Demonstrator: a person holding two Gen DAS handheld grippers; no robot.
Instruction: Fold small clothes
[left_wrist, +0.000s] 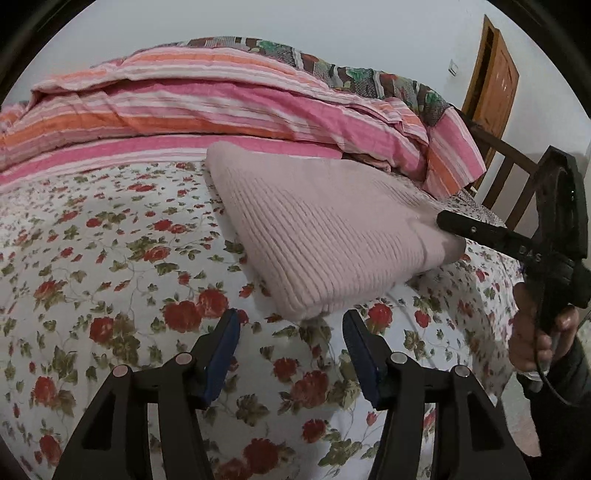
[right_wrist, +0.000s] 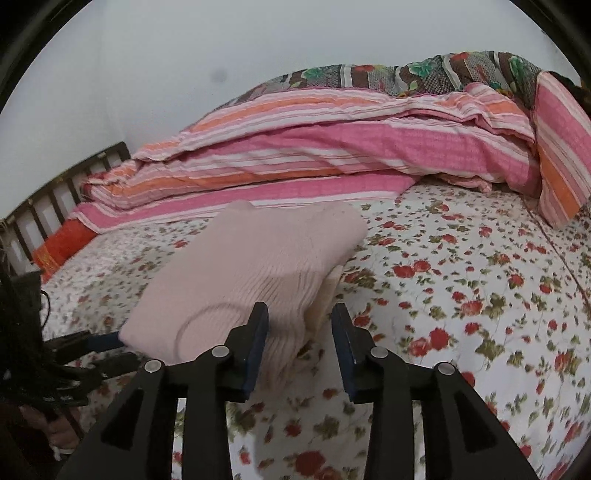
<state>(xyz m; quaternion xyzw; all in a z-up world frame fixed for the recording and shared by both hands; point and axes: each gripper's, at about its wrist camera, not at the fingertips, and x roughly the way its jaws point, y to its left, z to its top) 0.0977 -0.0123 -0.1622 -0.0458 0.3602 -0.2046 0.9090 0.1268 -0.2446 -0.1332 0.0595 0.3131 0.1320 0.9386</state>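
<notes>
A folded pale pink ribbed sweater (left_wrist: 325, 229) lies on the flowered bedsheet (left_wrist: 110, 258). My left gripper (left_wrist: 291, 328) is open and empty, its fingertips just short of the sweater's near corner. In the right wrist view the sweater (right_wrist: 240, 273) lies just ahead, and my right gripper (right_wrist: 300, 321) is open at its near right corner, with nothing between the pads. The right gripper also shows in the left wrist view (left_wrist: 447, 221), its tip touching the sweater's right edge. The left gripper shows dimly at the left of the right wrist view (right_wrist: 99, 343).
A pink and orange striped quilt (left_wrist: 221, 103) is piled along the far side of the bed, with a patterned blanket (left_wrist: 332, 70) behind it. A dark wooden bed rail (left_wrist: 506, 177) and a brown door (left_wrist: 491, 85) stand at the right. A red cushion (right_wrist: 62, 243) lies by the rail.
</notes>
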